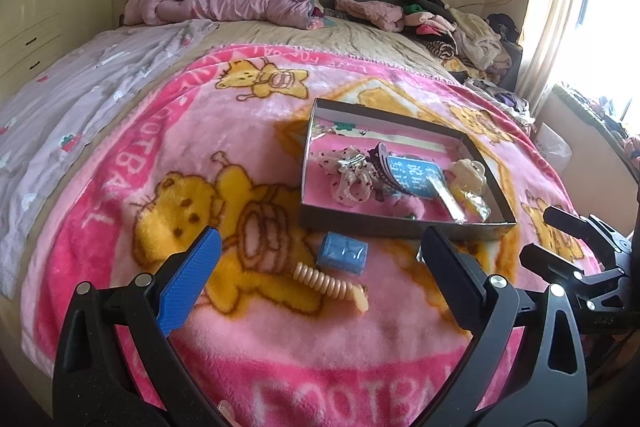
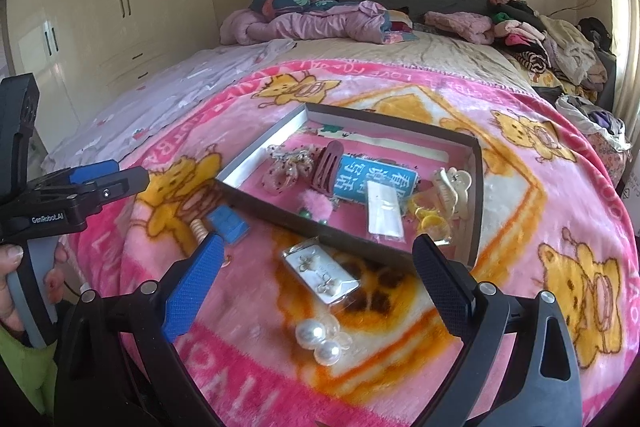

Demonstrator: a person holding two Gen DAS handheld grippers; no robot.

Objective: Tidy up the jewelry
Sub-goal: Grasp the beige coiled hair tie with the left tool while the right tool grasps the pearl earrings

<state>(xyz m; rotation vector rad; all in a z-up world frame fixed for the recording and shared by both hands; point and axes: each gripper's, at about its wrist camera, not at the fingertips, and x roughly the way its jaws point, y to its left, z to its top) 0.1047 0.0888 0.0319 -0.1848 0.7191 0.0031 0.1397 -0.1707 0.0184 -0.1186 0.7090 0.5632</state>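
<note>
A shallow dark box (image 1: 404, 229) (image 2: 280, 217) lies on the pink blanket and holds hair ties, clips and small packets. In front of it lie a small blue box (image 1: 342, 257) (image 2: 230, 223) and a cream spiral hair tie (image 1: 328, 283). An earring card in clear wrap (image 2: 324, 273) and a pearl hair clip (image 2: 320, 341) lie nearer the right gripper. My left gripper (image 1: 320, 267) is open and empty above the blue box and spiral tie. My right gripper (image 2: 320, 283) is open and empty above the earring card.
The pink bear blanket (image 1: 160, 155) covers the bed's near end. Folded bedding (image 1: 224, 3) and piles of clothes (image 1: 460, 31) lie at the headboard. Wardrobes (image 2: 120, 11) stand at the left, a window (image 1: 600, 7) at the right.
</note>
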